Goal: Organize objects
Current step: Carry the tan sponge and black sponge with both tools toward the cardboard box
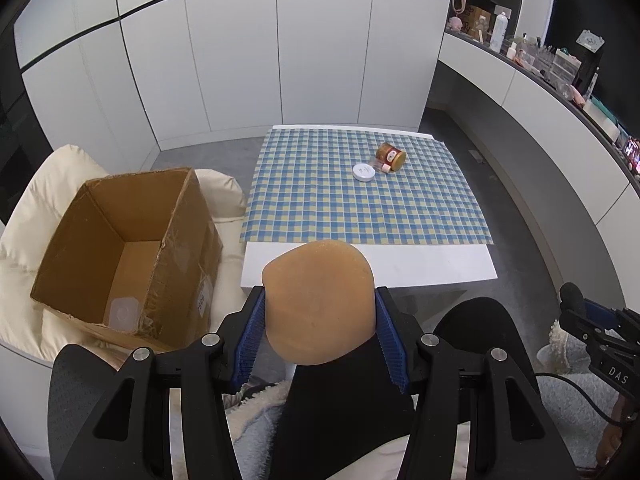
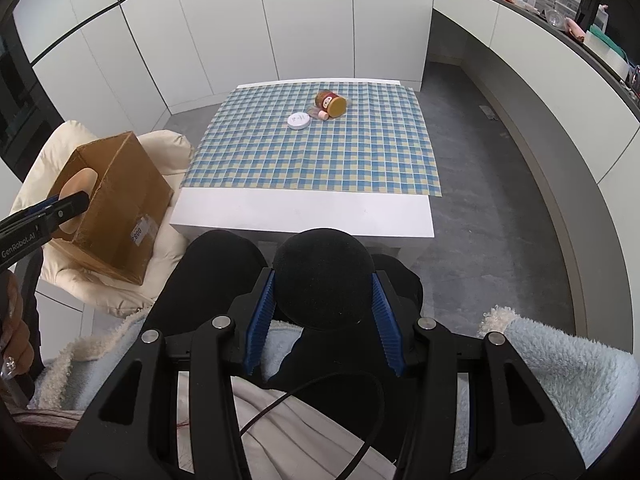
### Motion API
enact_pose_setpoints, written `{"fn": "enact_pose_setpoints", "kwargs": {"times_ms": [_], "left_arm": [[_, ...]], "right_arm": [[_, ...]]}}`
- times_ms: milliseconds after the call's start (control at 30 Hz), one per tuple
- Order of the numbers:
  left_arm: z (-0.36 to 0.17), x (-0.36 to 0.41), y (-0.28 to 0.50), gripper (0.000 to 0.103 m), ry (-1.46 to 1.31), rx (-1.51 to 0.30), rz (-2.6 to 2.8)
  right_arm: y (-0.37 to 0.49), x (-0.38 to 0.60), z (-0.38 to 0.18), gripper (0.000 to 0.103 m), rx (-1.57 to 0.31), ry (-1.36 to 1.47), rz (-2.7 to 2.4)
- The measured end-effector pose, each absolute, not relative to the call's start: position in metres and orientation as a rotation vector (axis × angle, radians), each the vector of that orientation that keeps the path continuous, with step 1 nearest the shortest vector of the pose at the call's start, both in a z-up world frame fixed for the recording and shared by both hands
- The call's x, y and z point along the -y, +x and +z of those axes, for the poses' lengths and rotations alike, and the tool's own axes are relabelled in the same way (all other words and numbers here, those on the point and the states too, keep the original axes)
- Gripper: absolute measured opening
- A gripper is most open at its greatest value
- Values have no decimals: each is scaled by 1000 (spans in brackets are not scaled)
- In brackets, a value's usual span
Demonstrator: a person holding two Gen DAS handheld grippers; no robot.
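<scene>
My left gripper [image 1: 319, 312] is shut on a tan rounded sponge [image 1: 318, 300], held above the person's lap just right of an open cardboard box [image 1: 120, 248]. The box rests on a cream cushion and holds a pale flat packet [image 1: 122, 314] at its bottom. My right gripper [image 2: 322, 300] is shut on a black rounded sponge [image 2: 322, 276], over the black-clad knees in front of the table. In the right wrist view the left gripper [image 2: 60, 208] and its tan sponge [image 2: 80, 184] show beside the box [image 2: 116, 208]. A brown jar [image 1: 391, 156], a white round tin [image 1: 364, 171] and a small pink-capped item [image 1: 385, 168] lie on the checked cloth.
A low white table [image 2: 304, 212] carries the blue-and-yellow checked cloth [image 2: 320, 152]. White cabinet doors stand behind it. A curved counter [image 1: 560, 80] crowded with small items runs along the right. Grey floor surrounds the table. A fluffy light-blue sleeve [image 2: 560, 360] lies at the lower right.
</scene>
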State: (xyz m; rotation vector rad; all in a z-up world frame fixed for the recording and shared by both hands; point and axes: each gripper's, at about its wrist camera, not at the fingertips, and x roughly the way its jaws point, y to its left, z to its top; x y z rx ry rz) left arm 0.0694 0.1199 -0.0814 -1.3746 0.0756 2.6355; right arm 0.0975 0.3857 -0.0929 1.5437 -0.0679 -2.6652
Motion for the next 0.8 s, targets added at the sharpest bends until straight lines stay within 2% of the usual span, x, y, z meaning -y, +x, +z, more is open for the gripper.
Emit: {"fn": "enact_pose_setpoints", "kwargs": {"times_ms": [333,800], "left_arm": [[-84,-115,66,53,-1385,-57,2632],[-94,-79,69,53,-1452,61,2679]], "right_arm": [[92,-380,-98,50,51,1557,-2649],[76,-349,-98,50,-74,1539,-2580]]}}
